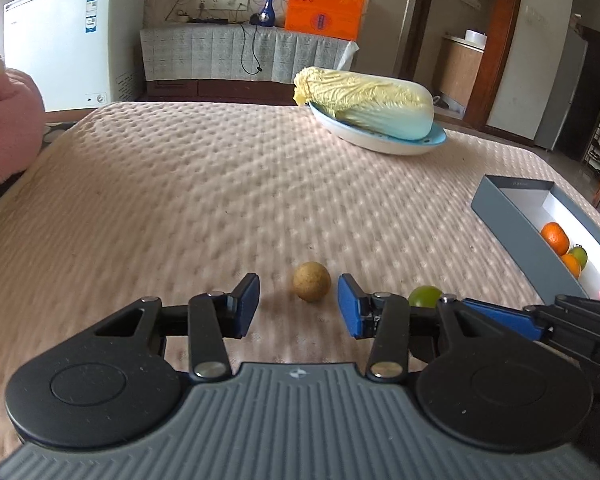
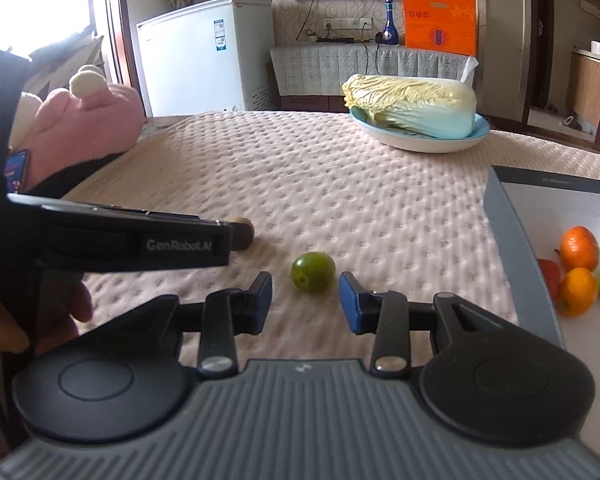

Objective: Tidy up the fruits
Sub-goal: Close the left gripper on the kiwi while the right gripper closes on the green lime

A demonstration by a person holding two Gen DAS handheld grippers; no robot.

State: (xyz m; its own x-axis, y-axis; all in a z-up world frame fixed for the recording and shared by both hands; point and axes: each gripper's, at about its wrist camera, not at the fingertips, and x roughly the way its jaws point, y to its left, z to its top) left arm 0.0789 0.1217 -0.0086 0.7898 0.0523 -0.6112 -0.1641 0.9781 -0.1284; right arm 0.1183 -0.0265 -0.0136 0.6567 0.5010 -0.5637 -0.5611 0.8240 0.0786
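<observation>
1. At the lower centre of the left wrist view, the left gripper [image 1: 299, 305] is being held partly open, gripping nothing; the brown fruit [image 1: 312, 281] is lying between its fingertips, untouched.
2. At the lower centre of the right wrist view, the right gripper [image 2: 305, 298] is being held partly open around the green fruit [image 2: 313, 271], pads apart from it.
</observation>
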